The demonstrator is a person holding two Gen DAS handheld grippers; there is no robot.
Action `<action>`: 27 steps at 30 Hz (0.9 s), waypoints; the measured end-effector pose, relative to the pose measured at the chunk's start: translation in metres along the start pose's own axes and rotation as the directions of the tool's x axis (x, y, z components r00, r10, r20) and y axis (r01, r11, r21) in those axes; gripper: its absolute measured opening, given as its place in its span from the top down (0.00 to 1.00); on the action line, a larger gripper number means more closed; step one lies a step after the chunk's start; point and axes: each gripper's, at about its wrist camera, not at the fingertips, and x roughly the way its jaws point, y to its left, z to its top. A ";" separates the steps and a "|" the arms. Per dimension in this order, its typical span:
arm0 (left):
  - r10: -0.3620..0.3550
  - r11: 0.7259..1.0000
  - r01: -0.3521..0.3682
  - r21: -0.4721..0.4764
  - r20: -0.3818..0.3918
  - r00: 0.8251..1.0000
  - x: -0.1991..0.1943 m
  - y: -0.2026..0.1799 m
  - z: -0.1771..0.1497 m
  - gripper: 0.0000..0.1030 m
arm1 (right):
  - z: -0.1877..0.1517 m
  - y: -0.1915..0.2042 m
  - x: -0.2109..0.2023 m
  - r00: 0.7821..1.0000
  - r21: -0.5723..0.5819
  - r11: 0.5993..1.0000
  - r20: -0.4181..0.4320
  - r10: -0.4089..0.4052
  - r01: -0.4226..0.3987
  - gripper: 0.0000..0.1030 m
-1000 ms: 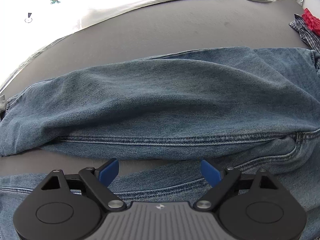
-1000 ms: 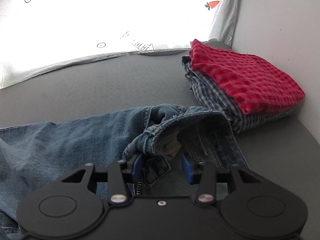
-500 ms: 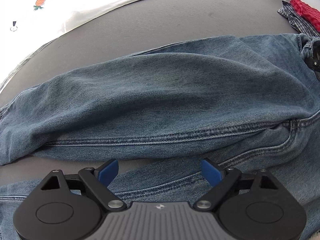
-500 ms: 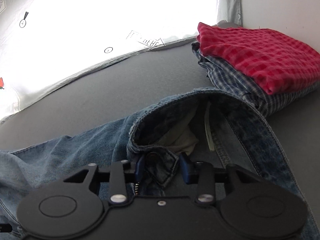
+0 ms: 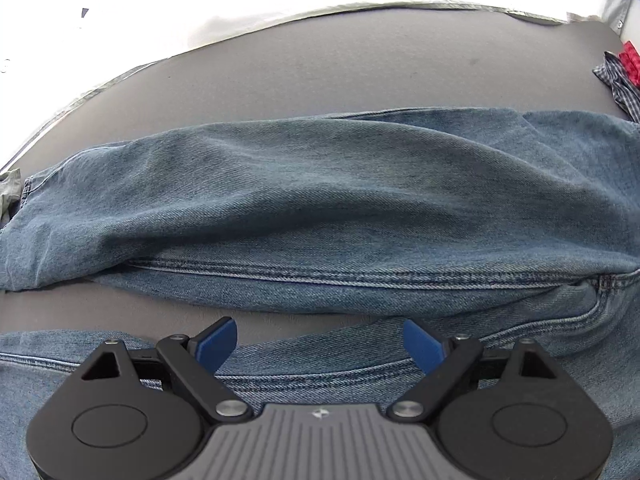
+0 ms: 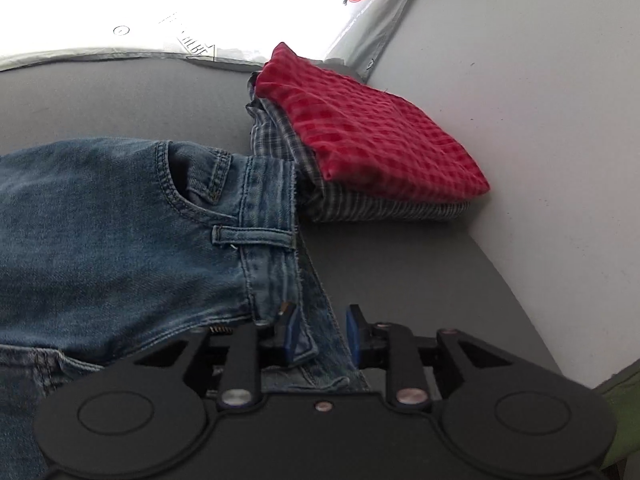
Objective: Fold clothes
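Right wrist view: right tool (image 6: 320,338) is opening with the jeans (image 6: 120,240) waistband between its pads, near the red cloth (image 6: 372,128). Left tool (image 5: 319,344) spread wide above the jeans.

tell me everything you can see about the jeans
The jeans are faded blue denim with pale double stitching, a front pocket and a belt loop. They lie spread on the grey table, legs crumpled; the waistband reaches the folded checked clothes. The right gripper is opening with waistband between its fingers.
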 end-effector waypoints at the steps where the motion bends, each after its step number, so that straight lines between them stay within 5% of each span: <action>1: 0.003 1.000 -0.003 -0.006 0.011 1.000 -0.003 0.002 -0.003 0.12 | -0.004 -0.008 -0.009 1.000 0.036 0.999 0.008 -0.006 0.006 0.50; 6: -0.006 0.999 0.006 -0.049 0.015 1.000 -0.017 0.012 -0.031 0.07 | -0.041 -0.057 -0.039 0.995 0.298 0.954 -0.082 0.058 -0.031 0.31; 10: -0.016 0.996 0.015 -0.087 -0.006 1.000 -0.025 0.020 -0.057 0.07 | -0.084 -0.079 -0.049 0.976 0.467 0.884 -0.183 0.117 -0.018 0.27; 17: -0.014 0.990 0.009 -0.144 -0.033 0.999 -0.037 0.040 -0.100 0.07 | -0.131 -0.080 -0.054 0.922 0.669 0.732 -0.193 0.337 -0.128 0.25; 20: -0.004 0.990 -0.002 -0.144 -0.047 0.999 -0.043 0.046 -0.119 0.07 | -0.132 -0.078 -0.055 0.919 0.679 0.715 -0.156 0.361 -0.166 0.43; 22: 0.009 0.989 -0.017 -0.148 -0.051 0.999 -0.048 0.050 -0.130 0.07 | -0.130 -0.079 -0.055 0.922 0.675 0.719 -0.150 0.356 -0.168 0.71; 23: 0.016 0.988 -0.024 -0.152 -0.051 0.999 -0.051 0.053 -0.134 0.07 | -0.129 -0.080 -0.058 0.930 0.664 0.732 -0.153 0.335 -0.155 0.78; 27: 0.067 0.979 -0.071 -0.193 -0.026 0.997 -0.065 0.073 -0.151 0.07 | -0.130 -0.094 -0.075 0.956 0.635 0.766 -0.150 0.251 -0.102 0.84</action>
